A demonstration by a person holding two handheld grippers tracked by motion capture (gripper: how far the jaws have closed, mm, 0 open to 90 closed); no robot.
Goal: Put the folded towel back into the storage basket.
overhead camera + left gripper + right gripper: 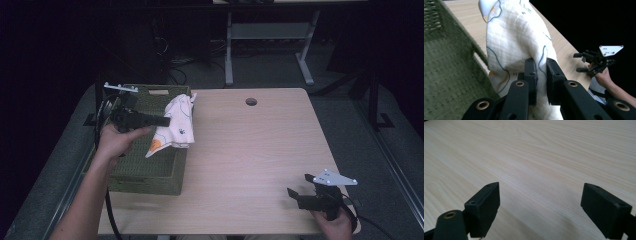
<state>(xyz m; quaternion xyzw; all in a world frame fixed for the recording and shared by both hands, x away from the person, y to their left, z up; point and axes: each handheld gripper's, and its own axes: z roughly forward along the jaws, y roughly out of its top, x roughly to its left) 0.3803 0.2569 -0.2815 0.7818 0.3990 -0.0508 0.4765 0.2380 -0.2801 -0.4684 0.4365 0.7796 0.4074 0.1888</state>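
A: The right gripper [298, 192] sits nearest, at the table's front right corner, its jaws spread wide with nothing between them. In the right gripper view its pads [484, 207] hang just over bare wood.

B: And the left gripper [165, 120]?

A: Clamped on the white cloth [175, 125]. In the left gripper view the two jaws pinch a fold of the cloth [516, 42] between them, and the rest drapes down either side.

B: Where is the cloth relative to the basket?

A: It hangs at the right rim of the green woven basket [150, 175], partly over the inside, partly over the rim toward the table [250, 150]. I cannot tell whether it touches the rim.

B: How does the basket sit?

A: On the table's left side, overhanging the left edge, its front wall near the front edge.

B: Room to move?

A: Right of the basket the wooden top lies open all the way to the right edge. Farther back, a round cable hole [251, 101] sits close to the far edge, well apart from the basket. Beyond that edge stand the legs of a desk frame [230, 55] on the dark floor.
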